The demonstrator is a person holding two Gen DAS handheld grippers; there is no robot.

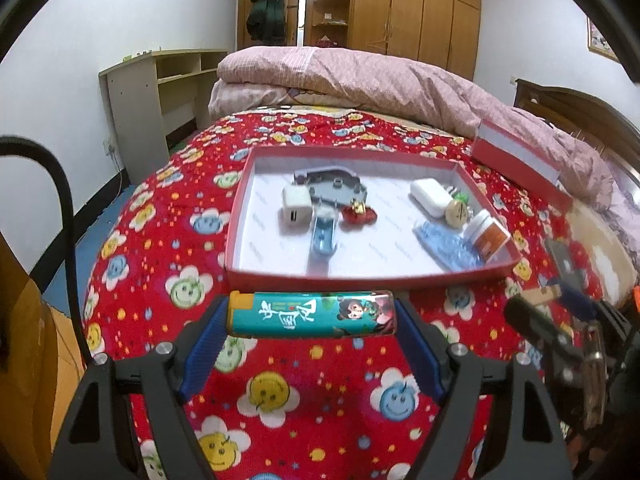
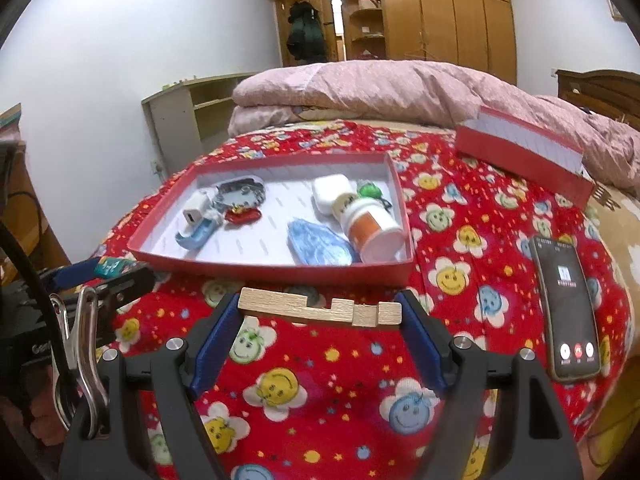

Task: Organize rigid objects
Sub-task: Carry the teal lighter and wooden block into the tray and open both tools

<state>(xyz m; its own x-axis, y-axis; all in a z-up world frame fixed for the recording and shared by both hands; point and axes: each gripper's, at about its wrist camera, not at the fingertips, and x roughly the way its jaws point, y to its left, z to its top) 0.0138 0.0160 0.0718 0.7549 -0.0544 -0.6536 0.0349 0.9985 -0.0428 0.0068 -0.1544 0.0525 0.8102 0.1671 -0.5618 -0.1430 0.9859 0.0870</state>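
the left gripper (image 1: 312, 316) clamps a teal lighter (image 1: 312, 314) end to end, and the right gripper (image 2: 320, 312) clamps a notched wood piece (image 2: 320, 310) likewise. both hang crosswise above the bed (image 1: 320, 392), just short of the red tray (image 1: 360, 276), likely for dropping in flat beside the bottle (image 2: 372, 232) and charger (image 1: 295, 210).

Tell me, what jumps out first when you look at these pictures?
The bedspread, bright red with smiley flowers, fills both views. The left gripper clamps a teal lighter by its ends, and the right gripper clamps a notched wooden piece, both just short of the red tray full of small things. A phone lies lit up to the tray's right.
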